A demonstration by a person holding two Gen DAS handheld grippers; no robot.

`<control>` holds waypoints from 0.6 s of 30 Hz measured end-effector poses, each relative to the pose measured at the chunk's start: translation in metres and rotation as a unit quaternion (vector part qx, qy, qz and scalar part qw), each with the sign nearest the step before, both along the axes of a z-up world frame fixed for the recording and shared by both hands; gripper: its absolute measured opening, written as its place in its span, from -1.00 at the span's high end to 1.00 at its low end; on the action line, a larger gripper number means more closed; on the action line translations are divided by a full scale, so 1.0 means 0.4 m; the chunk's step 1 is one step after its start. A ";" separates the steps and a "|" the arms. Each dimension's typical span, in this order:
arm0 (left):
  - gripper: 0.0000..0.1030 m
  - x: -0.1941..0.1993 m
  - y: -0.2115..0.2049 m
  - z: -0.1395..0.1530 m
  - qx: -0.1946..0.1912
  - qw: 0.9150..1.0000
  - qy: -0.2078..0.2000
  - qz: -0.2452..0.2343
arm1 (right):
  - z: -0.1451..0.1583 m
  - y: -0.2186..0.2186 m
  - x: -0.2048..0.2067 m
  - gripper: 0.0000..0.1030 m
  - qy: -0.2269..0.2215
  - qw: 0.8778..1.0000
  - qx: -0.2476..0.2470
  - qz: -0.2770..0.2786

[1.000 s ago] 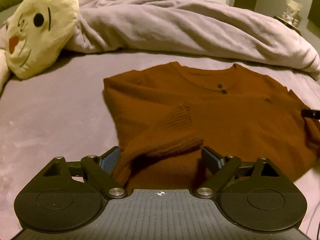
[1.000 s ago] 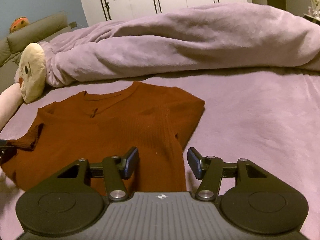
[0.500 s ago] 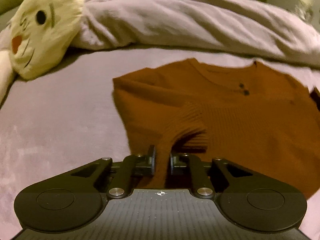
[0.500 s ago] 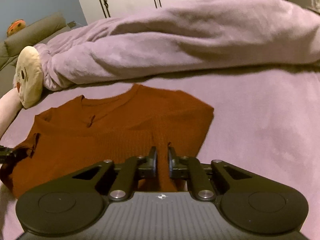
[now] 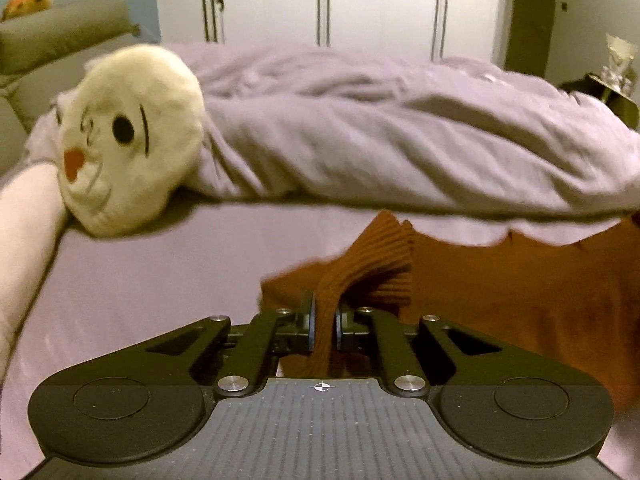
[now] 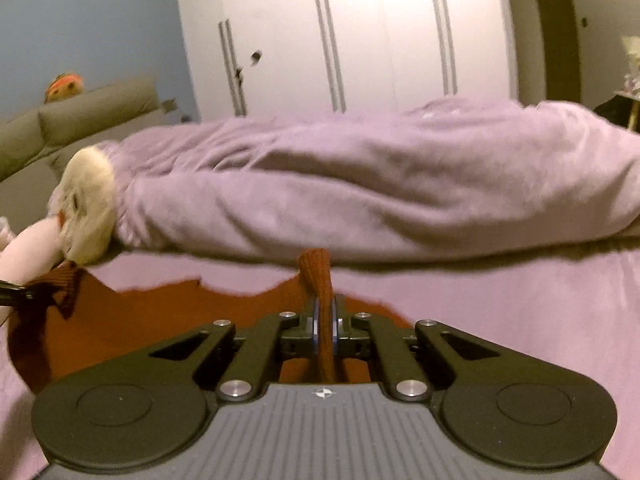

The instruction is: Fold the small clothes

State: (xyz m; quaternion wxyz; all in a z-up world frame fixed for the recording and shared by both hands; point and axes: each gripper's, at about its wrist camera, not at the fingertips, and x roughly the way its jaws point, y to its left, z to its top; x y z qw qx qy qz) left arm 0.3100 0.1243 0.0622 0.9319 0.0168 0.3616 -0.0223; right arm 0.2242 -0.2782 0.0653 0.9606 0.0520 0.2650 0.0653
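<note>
A rust-brown knit sweater (image 5: 520, 300) lies on the lilac bed sheet (image 5: 160, 280). My left gripper (image 5: 324, 320) is shut on a ribbed fold of the sweater's near edge and holds it raised. My right gripper (image 6: 326, 320) is shut on another fold of the sweater (image 6: 160, 320), which stands up between its pads. The lifted cloth hangs between the two grippers. The left gripper's tip shows at the left edge of the right wrist view (image 6: 12, 292).
A bunched lilac duvet (image 5: 400, 140) runs across the bed behind the sweater. A cream plush toy (image 5: 128, 140) lies at the left, also in the right wrist view (image 6: 86, 208). A white wardrobe (image 6: 360, 40) and a grey sofa (image 6: 80, 116) stand beyond.
Both grippers went from open to shut on the sweater's near edge, then lifted it. The views tilted up toward the duvet and wardrobe.
</note>
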 end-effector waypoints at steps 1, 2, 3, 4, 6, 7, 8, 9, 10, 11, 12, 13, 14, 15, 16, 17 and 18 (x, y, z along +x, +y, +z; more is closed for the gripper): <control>0.79 0.019 -0.003 0.009 0.003 1.000 -0.005 0.003 | 0.006 0.002 0.011 0.91 -0.005 1.000 -0.002 -0.006; 0.79 0.038 -0.009 0.015 0.008 1.000 -0.011 0.005 | 0.012 0.002 0.031 0.91 -0.009 1.000 -0.005 -0.016; 0.79 0.056 -0.017 0.018 0.015 1.000 -0.019 0.006 | 0.014 0.001 0.045 0.91 -0.012 1.000 -0.009 -0.024; 0.79 0.072 -0.025 0.016 0.021 0.999 -0.024 0.008 | 0.015 0.000 0.062 0.91 -0.015 0.999 -0.015 -0.032; 0.79 0.109 -0.045 -0.002 0.038 0.999 -0.028 0.012 | 0.015 0.004 0.103 0.91 -0.021 0.998 -0.033 -0.050; 0.79 0.126 -0.054 -0.019 0.047 0.998 -0.027 0.017 | 0.011 0.006 0.119 0.91 -0.022 0.997 -0.042 -0.056; 0.79 0.137 -0.056 -0.037 0.053 0.998 -0.024 0.020 | 0.005 0.007 0.139 0.91 -0.021 0.997 -0.046 -0.061; 0.79 0.149 -0.061 -0.059 0.059 0.998 -0.021 0.027 | -0.003 0.008 0.154 0.91 -0.018 0.997 -0.048 -0.063; 0.78 0.159 -0.061 -0.079 0.063 0.997 -0.017 0.033 | -0.013 0.011 0.169 0.91 -0.015 0.996 -0.053 -0.068; 0.78 0.168 -0.063 -0.103 0.065 0.997 -0.010 0.041 | -0.027 0.015 0.185 0.91 -0.011 0.996 -0.060 -0.069; 0.75 0.177 -0.067 -0.129 0.067 0.997 0.002 0.048 | -0.039 0.022 0.195 0.91 -0.008 0.995 -0.067 -0.068; 0.67 0.180 -0.069 -0.147 0.070 0.996 0.010 0.051 | -0.055 0.029 0.206 0.91 -0.005 0.995 -0.078 -0.069; 0.54 0.182 -0.072 -0.166 0.079 0.995 0.019 0.061 | -0.071 0.036 0.213 0.90 -0.003 0.994 -0.087 -0.070; 0.42 0.178 -0.069 -0.176 0.087 0.993 0.019 0.071 | -0.081 0.043 0.217 0.90 -0.002 0.992 -0.097 -0.074; 0.39 0.170 -0.061 -0.180 0.089 0.993 0.016 0.080 | -0.092 0.050 0.220 0.89 -0.001 0.990 -0.115 -0.084; 0.33 0.162 -0.048 -0.181 0.085 0.993 0.014 0.085 | -0.097 0.055 0.212 0.89 -0.003 0.987 -0.130 -0.093; 0.23 0.154 -0.029 -0.180 0.076 0.993 0.015 0.091 | -0.099 0.054 0.202 0.89 -0.006 0.987 -0.132 -0.094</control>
